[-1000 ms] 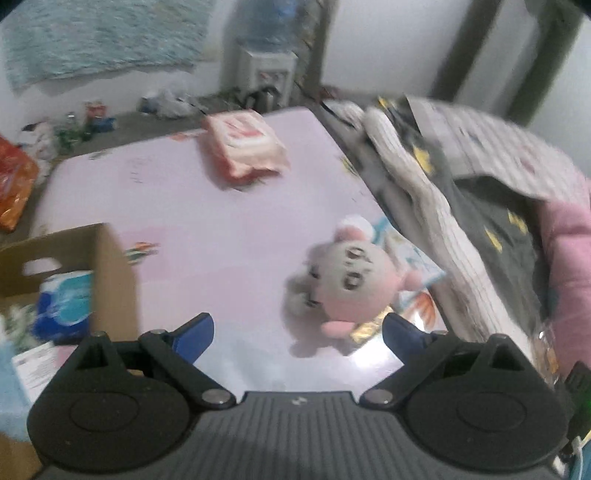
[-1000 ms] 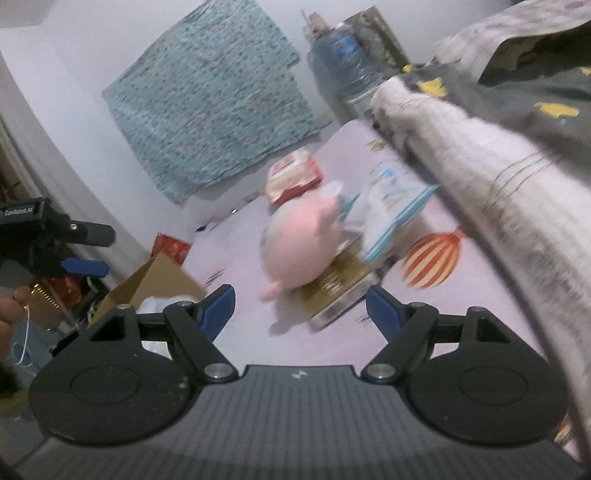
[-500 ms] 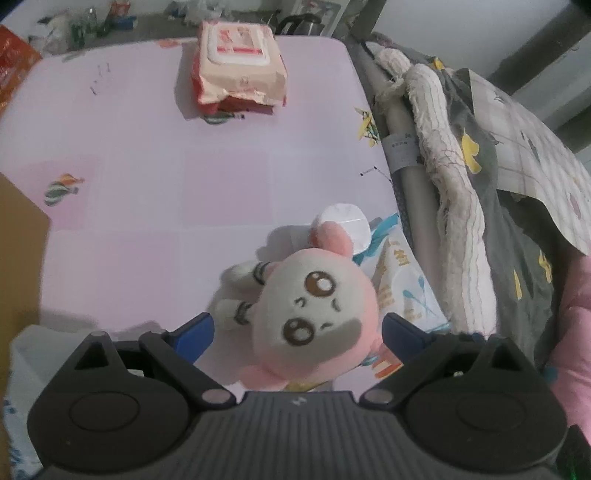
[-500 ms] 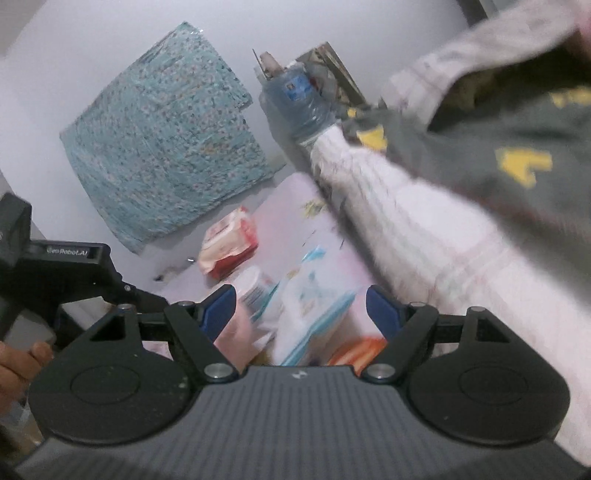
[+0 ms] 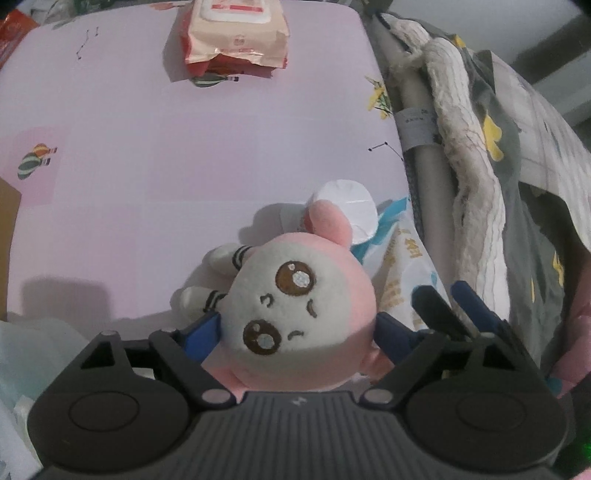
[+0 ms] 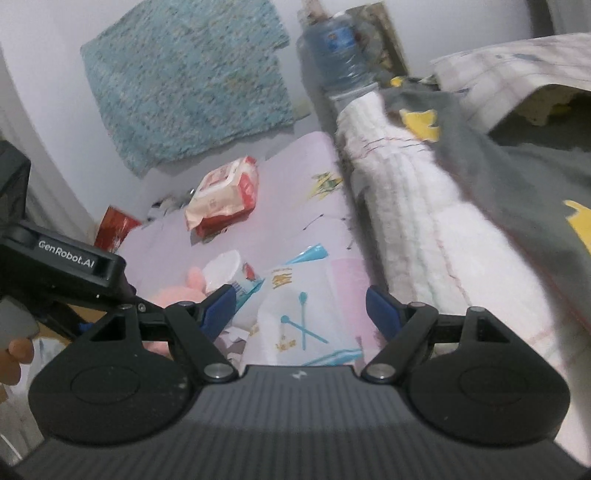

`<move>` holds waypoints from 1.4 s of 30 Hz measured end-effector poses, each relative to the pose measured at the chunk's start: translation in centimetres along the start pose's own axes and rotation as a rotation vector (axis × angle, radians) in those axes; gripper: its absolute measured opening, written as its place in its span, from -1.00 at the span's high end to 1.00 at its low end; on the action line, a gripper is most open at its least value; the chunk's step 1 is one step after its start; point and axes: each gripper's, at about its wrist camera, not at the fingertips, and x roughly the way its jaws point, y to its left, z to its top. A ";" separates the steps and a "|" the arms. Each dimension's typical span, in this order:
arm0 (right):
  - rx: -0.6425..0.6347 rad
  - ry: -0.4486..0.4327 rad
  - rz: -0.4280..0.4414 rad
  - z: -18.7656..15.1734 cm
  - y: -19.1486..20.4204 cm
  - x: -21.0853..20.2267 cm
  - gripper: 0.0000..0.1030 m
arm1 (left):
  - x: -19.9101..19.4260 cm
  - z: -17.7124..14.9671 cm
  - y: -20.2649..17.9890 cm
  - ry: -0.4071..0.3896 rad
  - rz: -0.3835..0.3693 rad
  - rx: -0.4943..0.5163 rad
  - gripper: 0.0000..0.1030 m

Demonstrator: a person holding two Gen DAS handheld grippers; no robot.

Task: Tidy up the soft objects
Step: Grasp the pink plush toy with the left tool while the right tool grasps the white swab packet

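A pink and white plush toy (image 5: pixel 295 306) with brown eyes lies on the pink table (image 5: pixel 147 147). My left gripper (image 5: pixel 299 328) is shut on the plush's head, blue pads pressing both sides. My right gripper (image 6: pixel 301 306) is open and empty, hovering over a white and blue plastic packet (image 6: pixel 299 321); it also shows at the right of the left wrist view (image 5: pixel 454 306). A pink edge of the plush (image 6: pixel 184 291) shows in the right wrist view behind my left gripper's body (image 6: pixel 66 266).
A red and cream wipes pack (image 5: pixel 236 33) lies at the table's far side. A white cup lid (image 5: pixel 347 206) sits by the plush. Rumpled grey and white bedding (image 5: pixel 480 166) lines the right. A cardboard box edge (image 5: pixel 9 206) is at the left.
My left gripper has come down and closed on the plush's head. My right gripper has dropped lower over the white and blue packet.
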 end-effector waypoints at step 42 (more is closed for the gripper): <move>0.260 -0.189 0.330 -7.3 5.7 -19.0 0.24 | -19.6 -14.5 5.0 -0.332 -0.211 0.166 -0.56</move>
